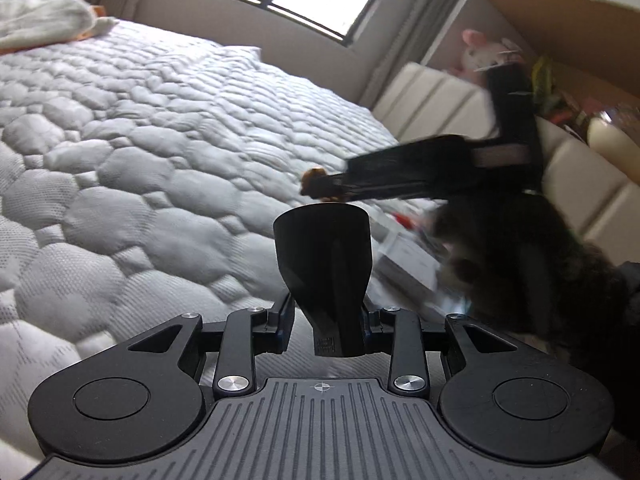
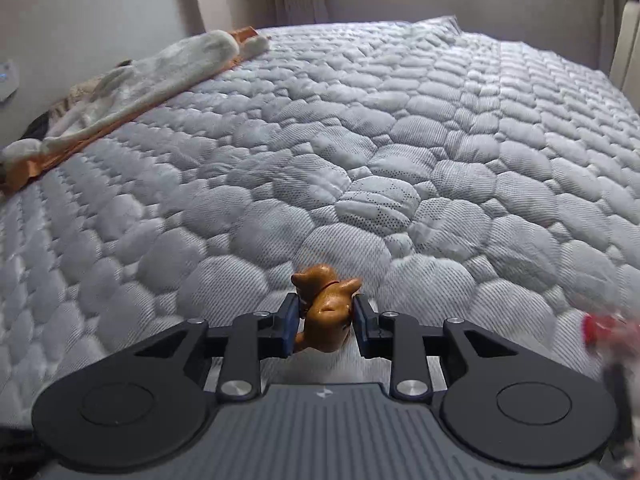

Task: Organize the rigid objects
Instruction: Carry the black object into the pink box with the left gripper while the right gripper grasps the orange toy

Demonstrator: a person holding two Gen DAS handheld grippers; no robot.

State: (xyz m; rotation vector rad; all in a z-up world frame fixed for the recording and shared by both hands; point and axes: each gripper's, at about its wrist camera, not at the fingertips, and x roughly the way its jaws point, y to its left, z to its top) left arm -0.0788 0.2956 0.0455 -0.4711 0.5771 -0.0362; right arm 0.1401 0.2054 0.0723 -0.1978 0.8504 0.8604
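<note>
My left gripper (image 1: 325, 320) is shut on a black cone-shaped object (image 1: 323, 268), wide end pointing away, held above the grey quilted mattress (image 1: 140, 160). My right gripper (image 2: 325, 320) is shut on a small brown animal figurine (image 2: 324, 312) and holds it above the mattress (image 2: 360, 140). In the left wrist view the right gripper (image 1: 320, 188) comes in blurred from the right, with the brown figurine (image 1: 318, 185) at its tips, just above the black object's wide end.
A white and orange cloth (image 2: 132, 84) lies along the mattress's far left edge, also in the left wrist view (image 1: 48, 28). A cream padded headboard (image 1: 460, 108) and a shelf with toys (image 1: 492, 52) stand at right. Blurred boxes (image 1: 408, 248) lie by the headboard. A red blurred item (image 2: 604, 328) sits at right.
</note>
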